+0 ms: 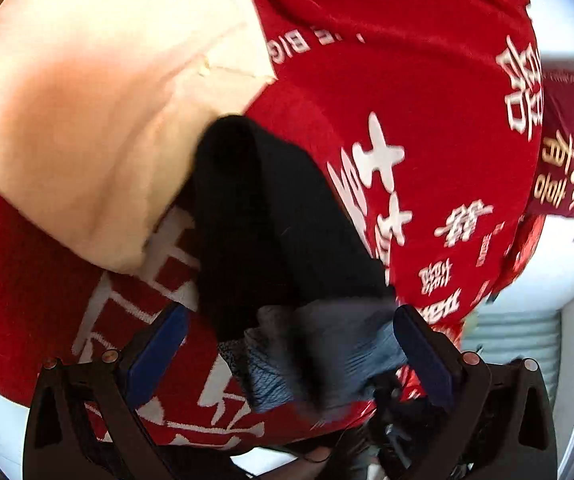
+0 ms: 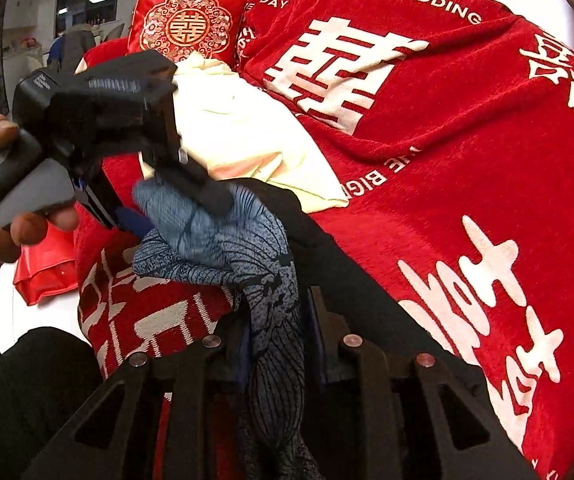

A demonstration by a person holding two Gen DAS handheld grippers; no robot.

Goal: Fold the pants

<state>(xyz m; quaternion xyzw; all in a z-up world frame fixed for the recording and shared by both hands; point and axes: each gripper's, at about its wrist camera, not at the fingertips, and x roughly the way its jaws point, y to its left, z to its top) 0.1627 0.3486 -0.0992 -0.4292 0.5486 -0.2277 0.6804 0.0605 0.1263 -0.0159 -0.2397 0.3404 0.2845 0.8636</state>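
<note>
While red plastic bag (image 2: 45, 268) sits at left edge of right wrist view, left gripper (image 2: 175, 200) stands centre-left, fingers apart around bunched cloth. Blue-grey line-patterned fabric pants (image 2: 247, 248), black portion (image 1: 271, 216) included: centre, draped off sofa front. Right gripper (image 2: 275, 328): clamped on pants. Cream folded cloth (image 2: 243, 132): upper centre. Red woven wedding-print sofa throw (image 2: 467, 152): open surface rightward.

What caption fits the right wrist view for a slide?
Right hand-held gripper clamps blue patterned pants over a red wedding blanket.
</note>
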